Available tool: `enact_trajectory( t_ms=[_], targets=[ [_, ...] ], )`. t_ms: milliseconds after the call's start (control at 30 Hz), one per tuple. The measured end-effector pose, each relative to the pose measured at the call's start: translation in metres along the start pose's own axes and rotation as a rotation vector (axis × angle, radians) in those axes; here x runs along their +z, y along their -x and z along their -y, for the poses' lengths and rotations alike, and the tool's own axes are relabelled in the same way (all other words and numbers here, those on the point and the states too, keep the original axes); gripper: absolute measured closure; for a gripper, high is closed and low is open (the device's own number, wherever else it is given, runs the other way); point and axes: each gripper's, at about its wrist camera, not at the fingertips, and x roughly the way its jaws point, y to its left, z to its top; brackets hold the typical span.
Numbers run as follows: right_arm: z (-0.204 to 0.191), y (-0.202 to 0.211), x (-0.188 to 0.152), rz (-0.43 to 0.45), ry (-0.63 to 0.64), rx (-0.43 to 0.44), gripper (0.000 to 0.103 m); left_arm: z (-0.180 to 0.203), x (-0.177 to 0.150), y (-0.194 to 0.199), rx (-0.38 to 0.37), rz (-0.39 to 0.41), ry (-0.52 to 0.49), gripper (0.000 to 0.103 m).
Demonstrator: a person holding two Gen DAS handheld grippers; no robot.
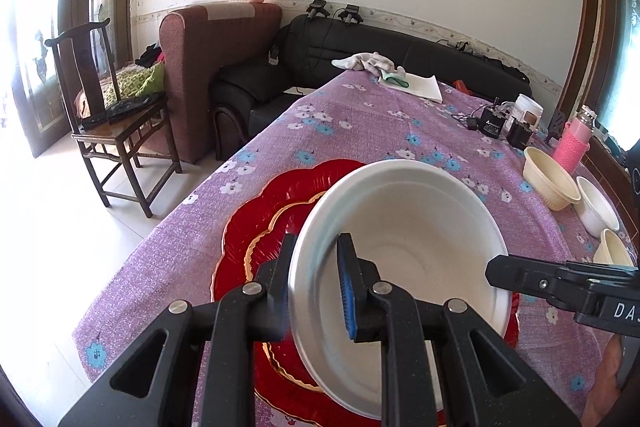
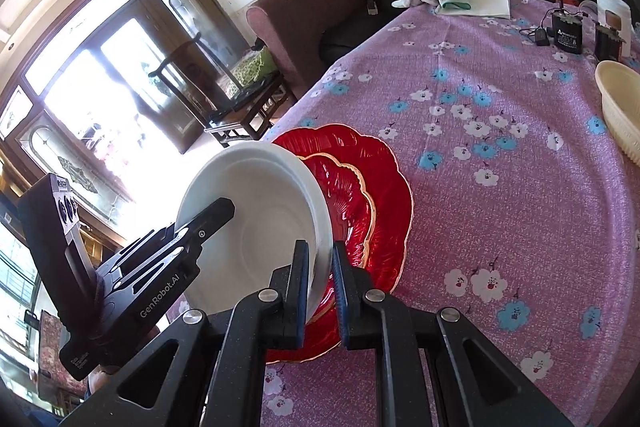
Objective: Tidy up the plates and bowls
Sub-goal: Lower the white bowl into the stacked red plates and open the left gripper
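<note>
Both grippers pinch the white bowl (image 1: 400, 247): left gripper (image 1: 316, 291) on its left rim, right gripper (image 2: 320, 291) on the opposite rim. It hangs tilted above 2 stacked red plates (image 2: 376, 195) near the table edge (image 1: 160, 227). Open purple cloth beyond; cream bowls (image 1: 550, 183) far right.

Black left gripper (image 1: 316, 291), blue pads, silver screws, perhaps speckled
</note>
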Motion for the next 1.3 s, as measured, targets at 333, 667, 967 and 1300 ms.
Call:
enact_trajectory(
  t_ms=[333, 667, 967, 1300],
  targets=[
    [-0.003, -0.01, 0.001, 0.007, 0.02, -0.033, 0.089, -0.008, -0.001, -0.009, 0.027, -0.017, 0.022, 0.084],
    [0.002, -0.003, 0.0, 0.032, 0.009, -0.038, 0.089, -0.01, 0.0, -0.005, 0.049, -0.001, 0.033, 0.065],
    [0.01, 0.024, -0.007, 0.084, 0.014, -0.039, 0.089, -0.002, 0.004, 0.025, 0.041, 0.095, 0.029, 0.055],
    [0.026, 0.071, -0.025, 0.175, 0.021, -0.068, 0.089, 0.054, 0.005, 0.043, -0.041, 0.128, -0.089, 0.051]
  ],
)
